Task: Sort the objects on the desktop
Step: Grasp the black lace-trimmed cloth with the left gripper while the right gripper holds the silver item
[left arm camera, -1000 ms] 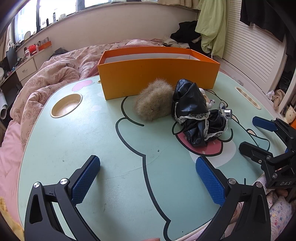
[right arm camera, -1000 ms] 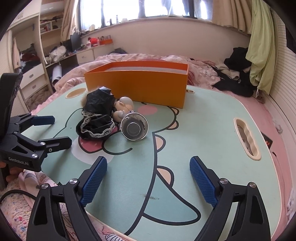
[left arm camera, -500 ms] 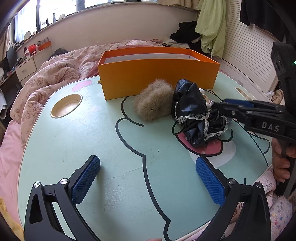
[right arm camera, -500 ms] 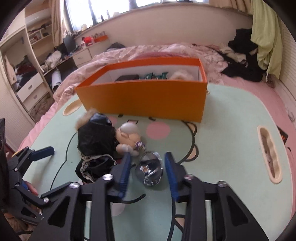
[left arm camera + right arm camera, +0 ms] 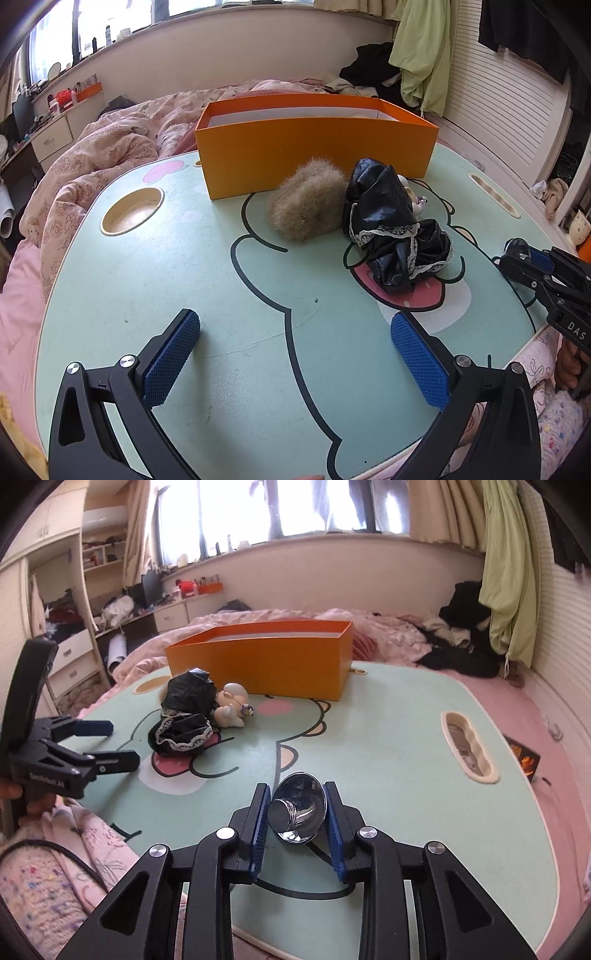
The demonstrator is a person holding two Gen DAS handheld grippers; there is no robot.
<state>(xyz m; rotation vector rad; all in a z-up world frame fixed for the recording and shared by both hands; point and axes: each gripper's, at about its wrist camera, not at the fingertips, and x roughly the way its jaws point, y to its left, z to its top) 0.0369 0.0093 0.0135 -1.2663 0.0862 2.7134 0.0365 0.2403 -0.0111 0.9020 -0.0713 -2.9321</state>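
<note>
Progress: early; fluffy beige fur pouch [image 5: 308, 199] and doll in black lace-trimmed dress [image 5: 391, 225] lie loose on the mint cartoon-print tabletop [image 5: 184, 266], just in front of the orange cardboard box [image 5: 314, 147]; box contents hidden.
In hand: shiny chrome metal cup [image 5: 298, 811], lifted clear of the tabletop, near its front edge.
Cup look: mirror-bright, flared rim, flat base facing the camera, lying sideways.
Right claw [image 5: 297, 825]: narrow, pads on the cup's rim, jaws easing open slightly.
Left claw [image 5: 295, 354]: wide, empty, hovering over bare tabletop.
Left to do: cup, pouch, doll into box, likely.
</note>
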